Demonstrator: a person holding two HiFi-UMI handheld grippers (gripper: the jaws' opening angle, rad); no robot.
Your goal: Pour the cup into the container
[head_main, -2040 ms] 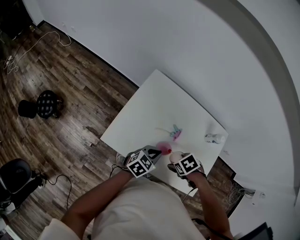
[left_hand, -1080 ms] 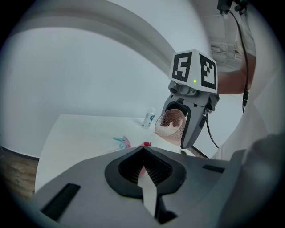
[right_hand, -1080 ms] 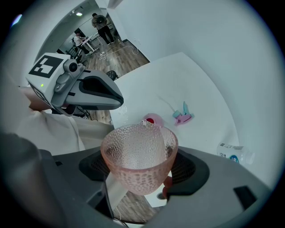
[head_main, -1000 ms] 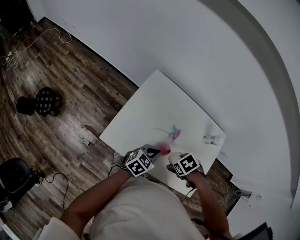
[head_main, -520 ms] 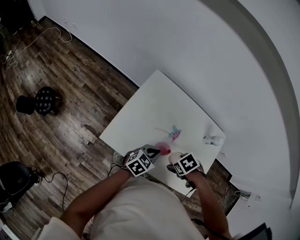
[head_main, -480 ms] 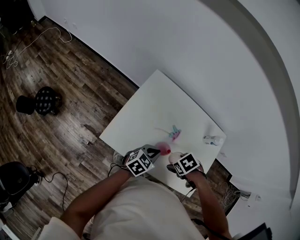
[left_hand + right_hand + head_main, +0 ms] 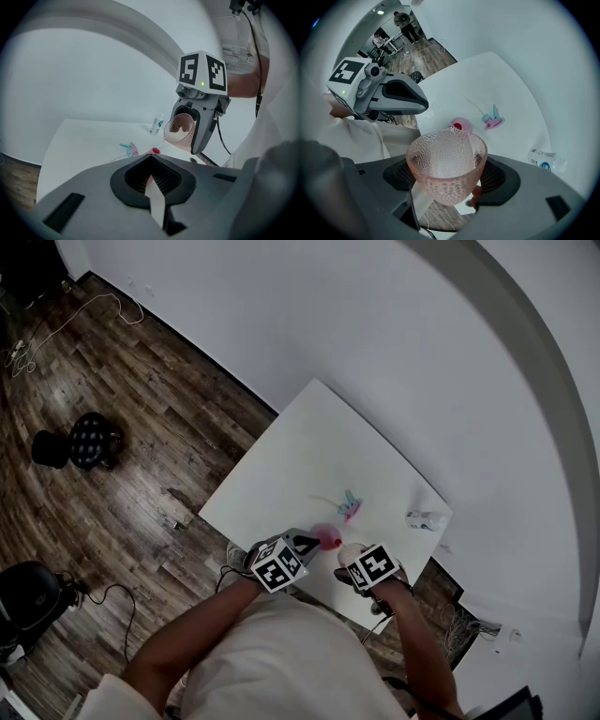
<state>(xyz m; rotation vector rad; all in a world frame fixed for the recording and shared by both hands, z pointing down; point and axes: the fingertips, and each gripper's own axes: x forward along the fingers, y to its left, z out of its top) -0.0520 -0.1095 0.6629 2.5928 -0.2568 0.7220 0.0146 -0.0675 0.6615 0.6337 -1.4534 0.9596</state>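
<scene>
Pink dimpled glass fills my right claw (image 7: 451,177): the cup (image 7: 445,154) is clamped between its wide-spread jaws, pads pressing both sides. It is tipped well over. Its long axis slants from the base, back by my right hand, to the mouth, which faces my left claw (image 7: 152,164). A thin thread runs from the cup's lowest lip down to something red inside the small pink container (image 7: 465,123). What the cup holds I cannot tell. The container stands on the white table (image 7: 319,446) near its near edge, just past my left jaws, which are closed together. Toward the table's middle lies a teal and pink clip (image 7: 493,119). A small bottle (image 7: 543,157) is by the right corner.
</scene>
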